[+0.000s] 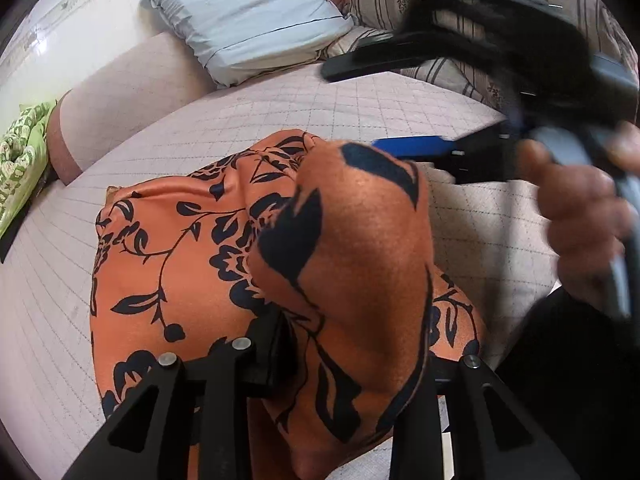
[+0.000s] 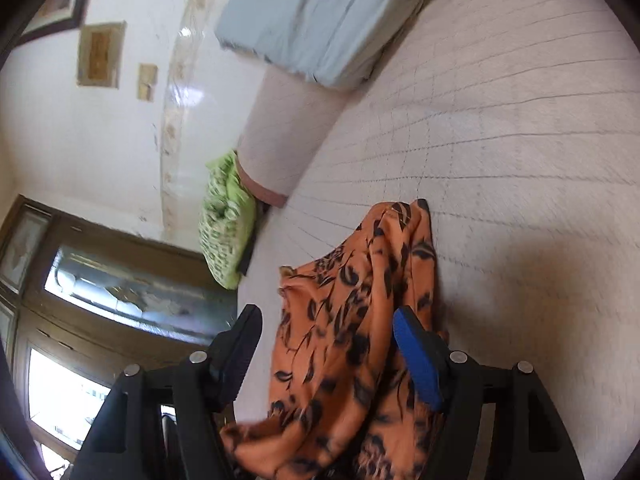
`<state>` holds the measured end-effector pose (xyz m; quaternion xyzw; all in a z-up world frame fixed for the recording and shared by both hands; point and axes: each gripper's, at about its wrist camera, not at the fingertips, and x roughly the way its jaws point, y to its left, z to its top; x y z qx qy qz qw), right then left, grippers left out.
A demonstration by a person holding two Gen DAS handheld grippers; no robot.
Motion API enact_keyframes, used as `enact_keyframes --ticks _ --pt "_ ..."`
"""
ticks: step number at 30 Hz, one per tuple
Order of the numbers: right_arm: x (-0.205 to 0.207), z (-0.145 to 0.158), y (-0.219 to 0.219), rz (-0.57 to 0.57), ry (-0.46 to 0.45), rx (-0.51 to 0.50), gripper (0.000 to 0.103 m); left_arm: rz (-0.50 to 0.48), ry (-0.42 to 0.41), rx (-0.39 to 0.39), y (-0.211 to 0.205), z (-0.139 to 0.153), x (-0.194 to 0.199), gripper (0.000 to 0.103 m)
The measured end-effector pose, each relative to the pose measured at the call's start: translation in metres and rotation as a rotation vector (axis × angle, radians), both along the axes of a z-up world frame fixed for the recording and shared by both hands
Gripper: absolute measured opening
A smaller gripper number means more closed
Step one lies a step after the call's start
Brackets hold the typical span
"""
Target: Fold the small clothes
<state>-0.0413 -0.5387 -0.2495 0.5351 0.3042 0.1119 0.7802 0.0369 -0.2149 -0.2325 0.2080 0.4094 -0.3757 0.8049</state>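
left wrist: close above orange garment [image 1: 224, 248], facing down | right wrist: low across bed [image 2: 500, 120] | shared: garment, pillow [image 1: 240, 20]

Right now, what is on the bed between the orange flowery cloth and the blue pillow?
Nothing. In the left wrist view, only bare quilted bedcover stretches from the orange flowery cloth to the blue pillow. The right wrist view shows the same.

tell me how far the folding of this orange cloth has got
Done: the orange cloth is on the bed, partly doubled over but still rumpled. In hand: the left tongs pinch a raised fold of it; the right tongs stand open with cloth hanging loose between them, apparently released. Left: flatten it, square the edges and finish the fold. No folded pile is visible.
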Motion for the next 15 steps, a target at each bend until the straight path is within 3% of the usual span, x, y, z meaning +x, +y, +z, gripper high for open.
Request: enact_keyframes --ticks 7,12,13,15 --pt "0.049 -0.015 0.004 0.094 0.052 -0.017 0.070 -0.020 -0.008 -0.008 0.003 -0.001 0.000 0.030" --pt "0.074 -0.009 0.026 0.177 0.050 -0.137 0.070 -0.049 -0.052 0.010 0.002 -0.001 -0.013 0.030" --pt "0.076 -0.008 0.030 0.186 0.047 -0.160 0.068 -0.055 -0.057 0.012 0.002 -0.001 -0.015 0.030" --pt "0.080 -0.001 0.038 0.197 0.036 -0.240 0.051 -0.059 -0.057 0.004 0.003 -0.001 -0.017 0.030"
